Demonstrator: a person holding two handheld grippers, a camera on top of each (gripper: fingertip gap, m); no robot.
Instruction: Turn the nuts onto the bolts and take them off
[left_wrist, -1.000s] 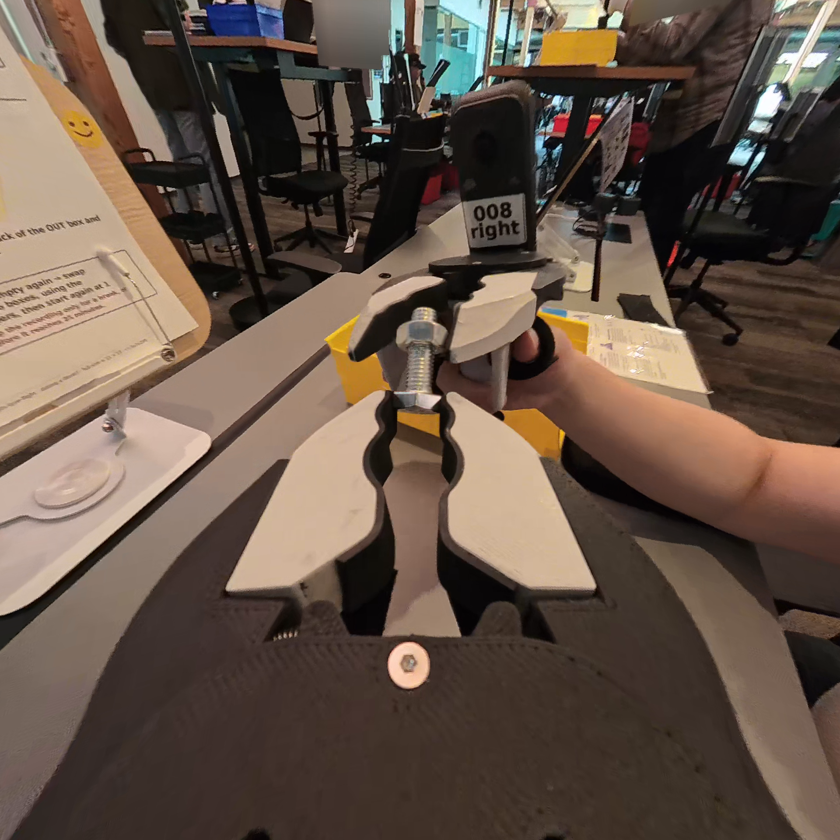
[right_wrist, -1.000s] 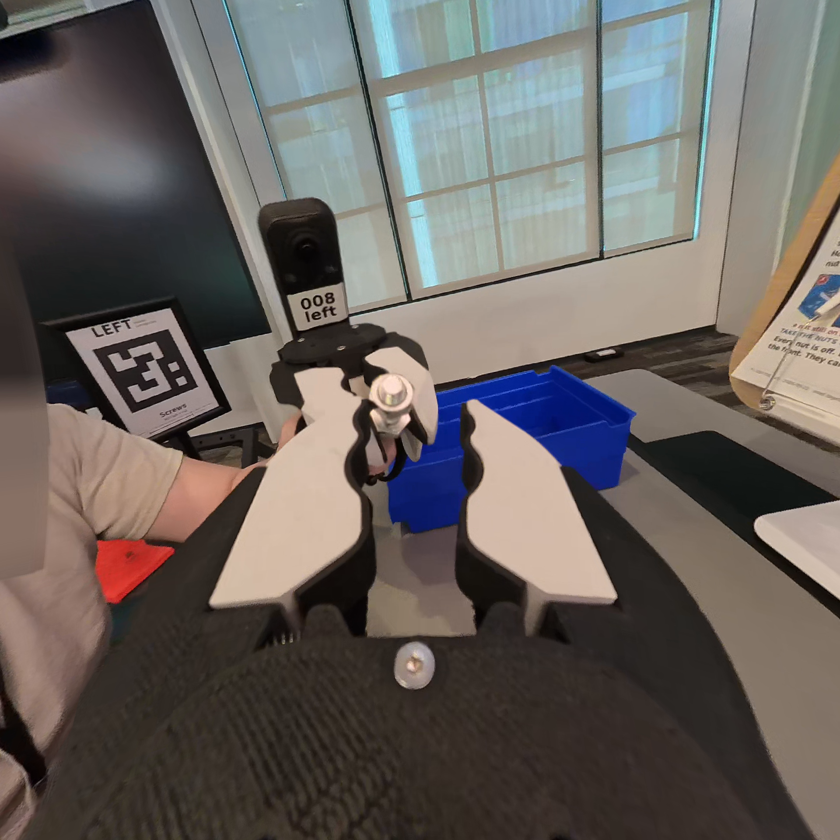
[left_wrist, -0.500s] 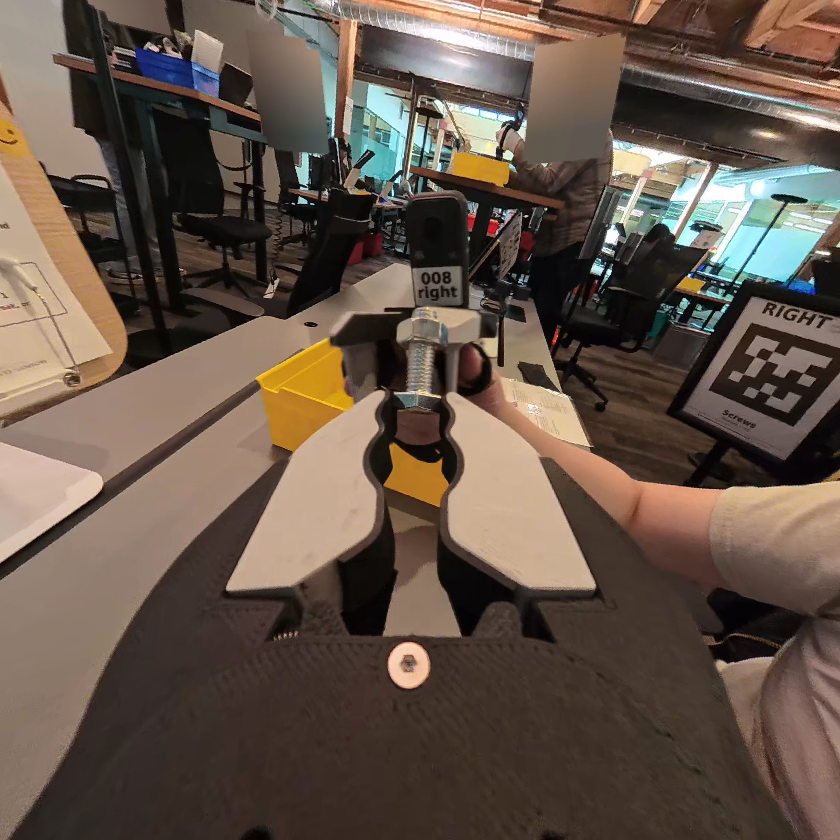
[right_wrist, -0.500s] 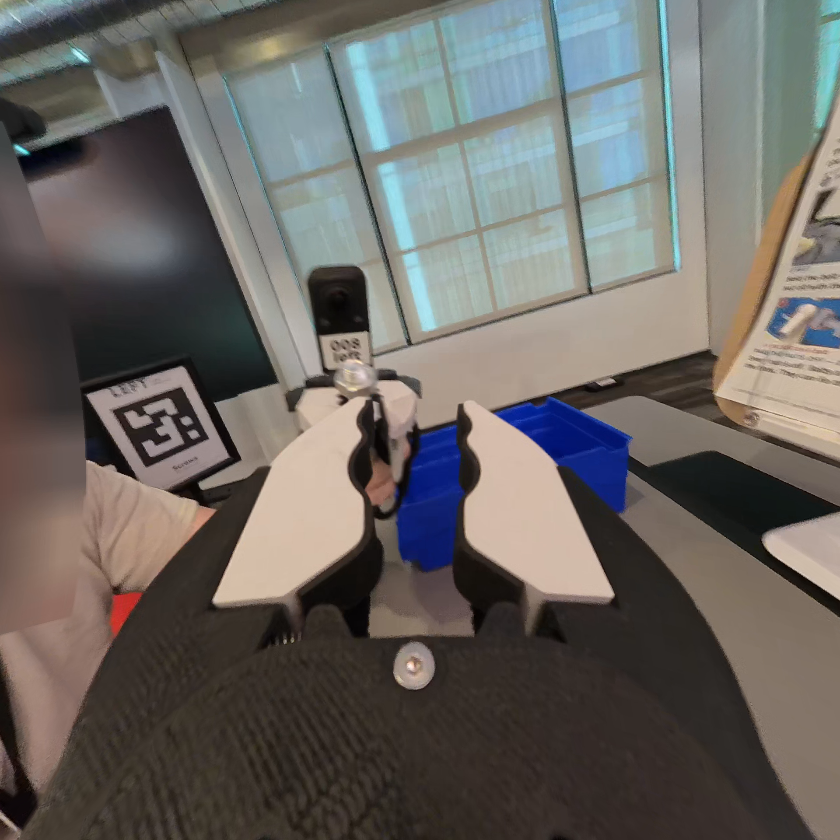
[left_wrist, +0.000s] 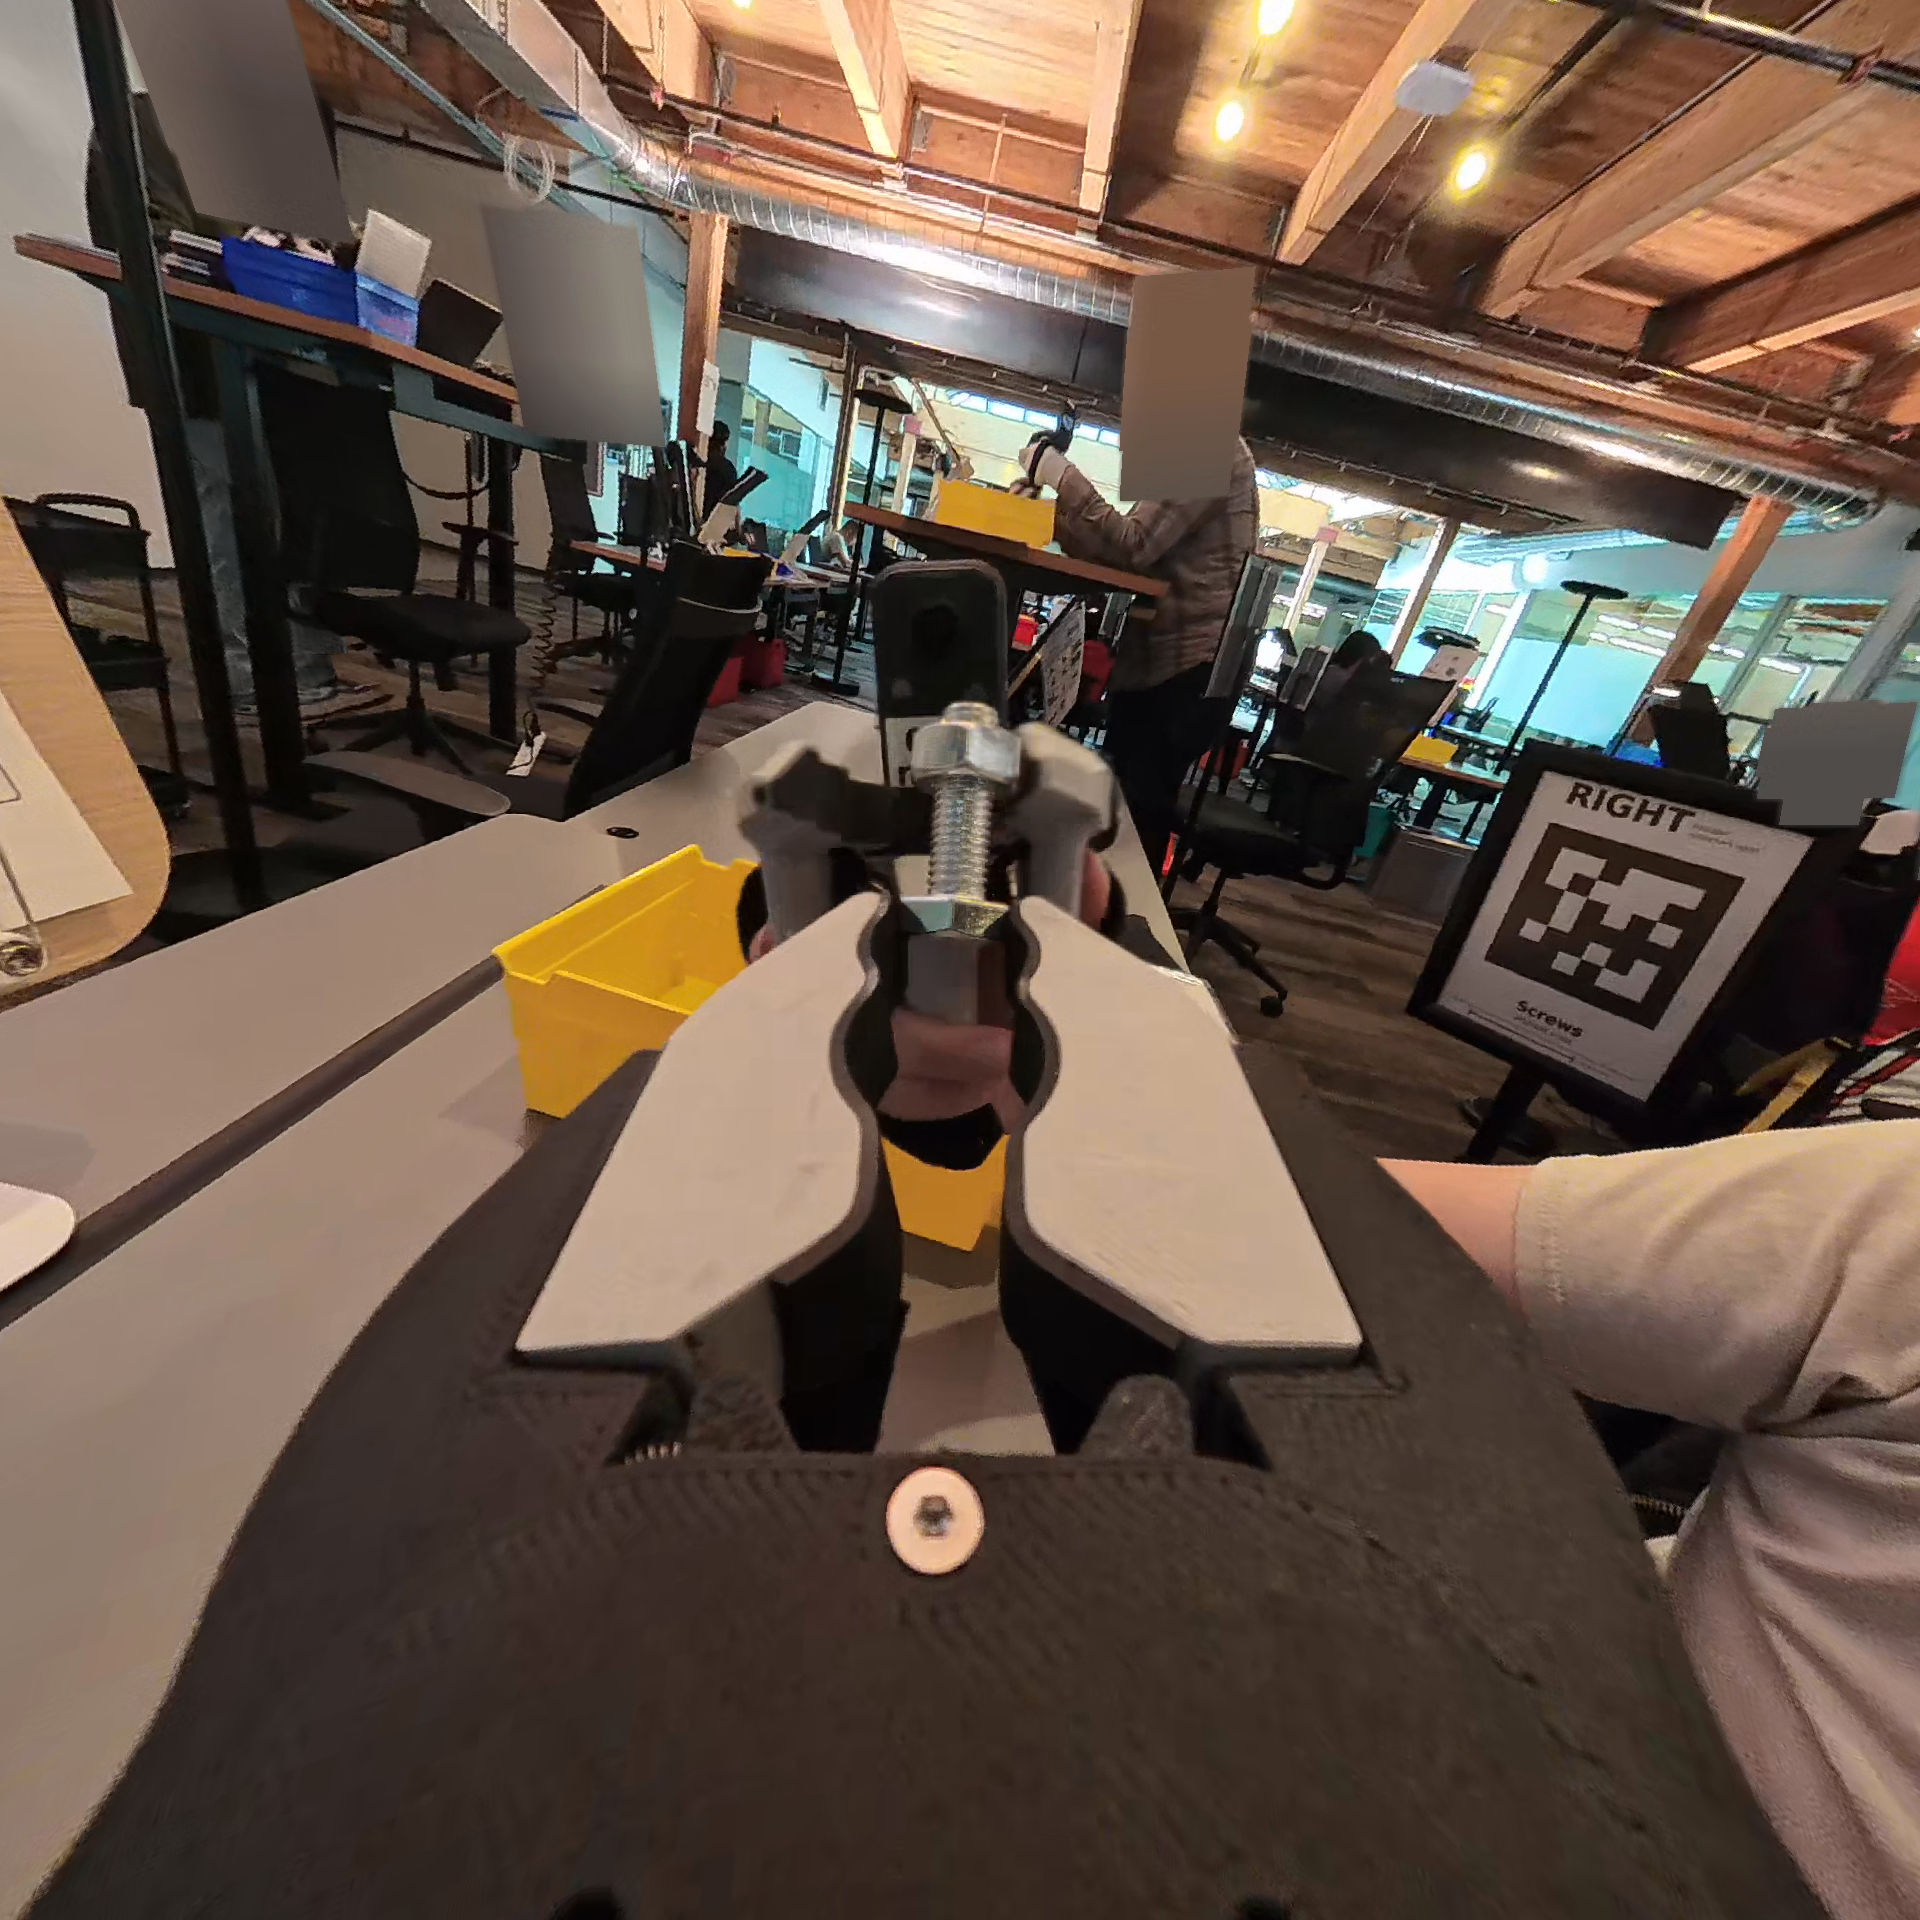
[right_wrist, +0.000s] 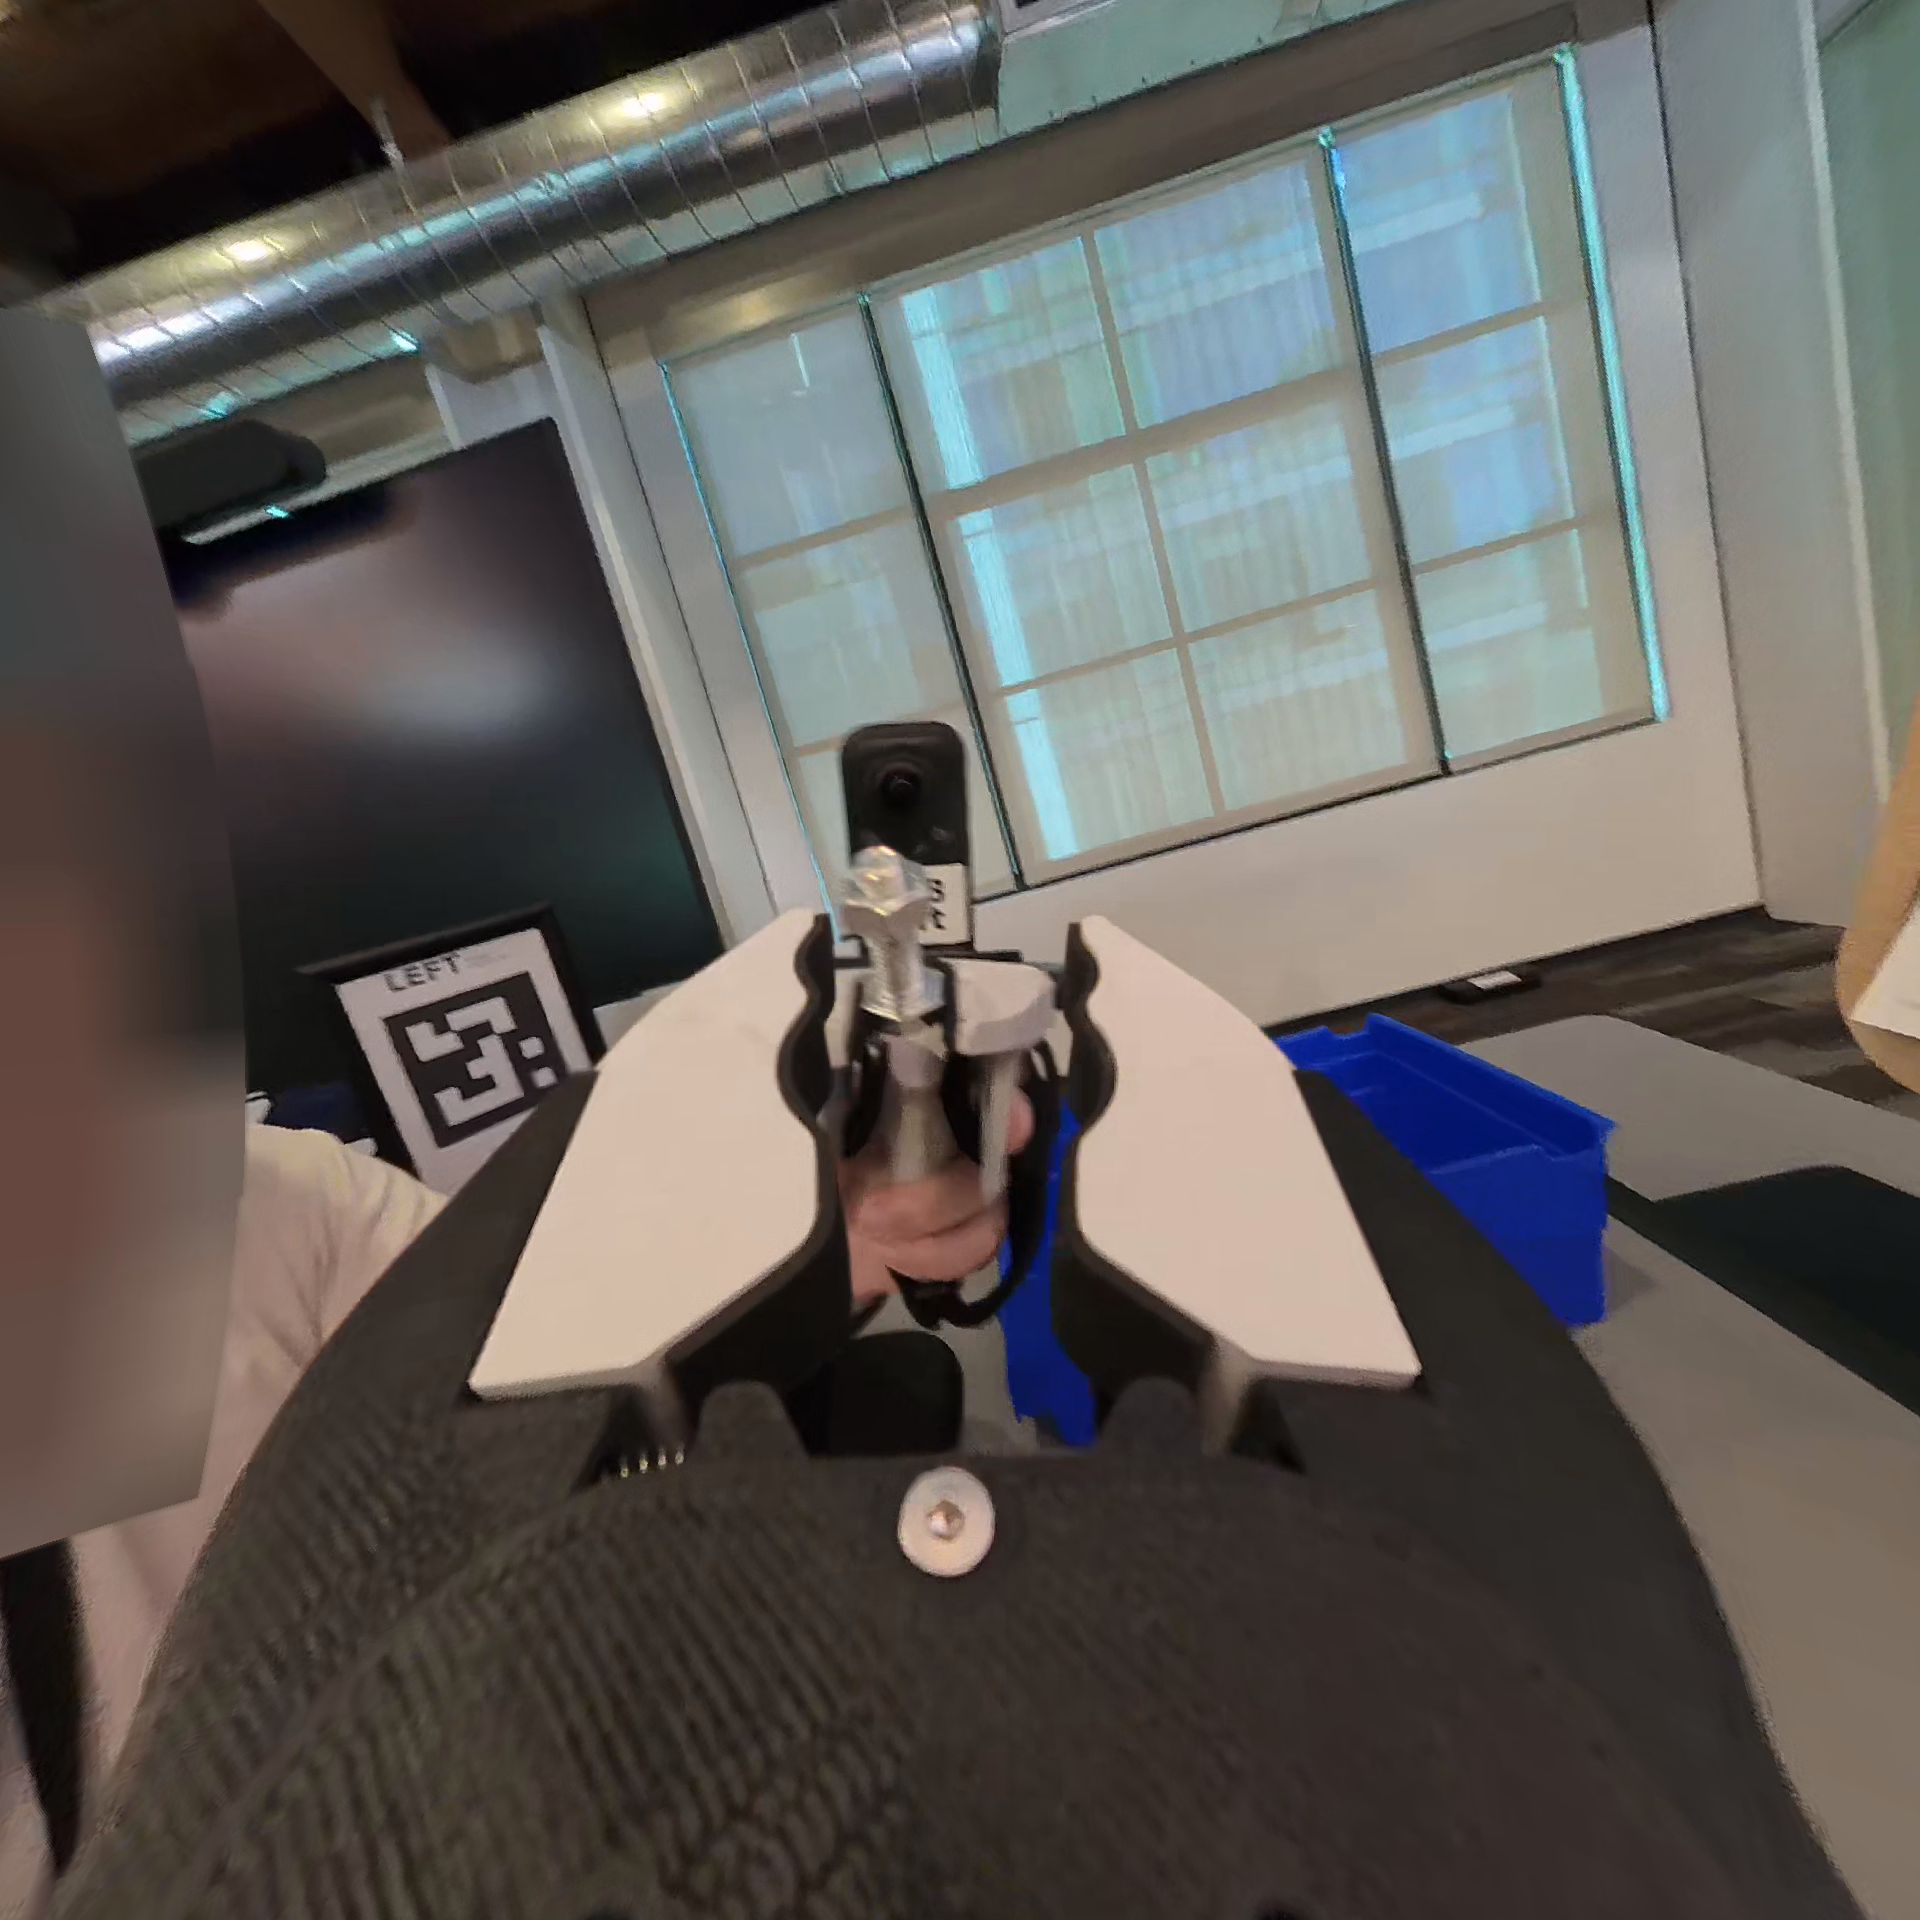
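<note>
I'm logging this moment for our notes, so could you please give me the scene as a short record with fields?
left gripper: shut on the head end of the bolt, which stands upright
nut: near the top of the bolt's thread
right gripper: open, fingers either side of the bolt, not clamped
yellow bin: on the table, behind the left gripper
blue bin: on the table, beyond the right gripper
marker boards: one framed black-and-white board in each view

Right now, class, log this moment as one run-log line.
left gripper: shut on bolt head | nut: near bolt tip | right gripper: open, flanking nut
</note>
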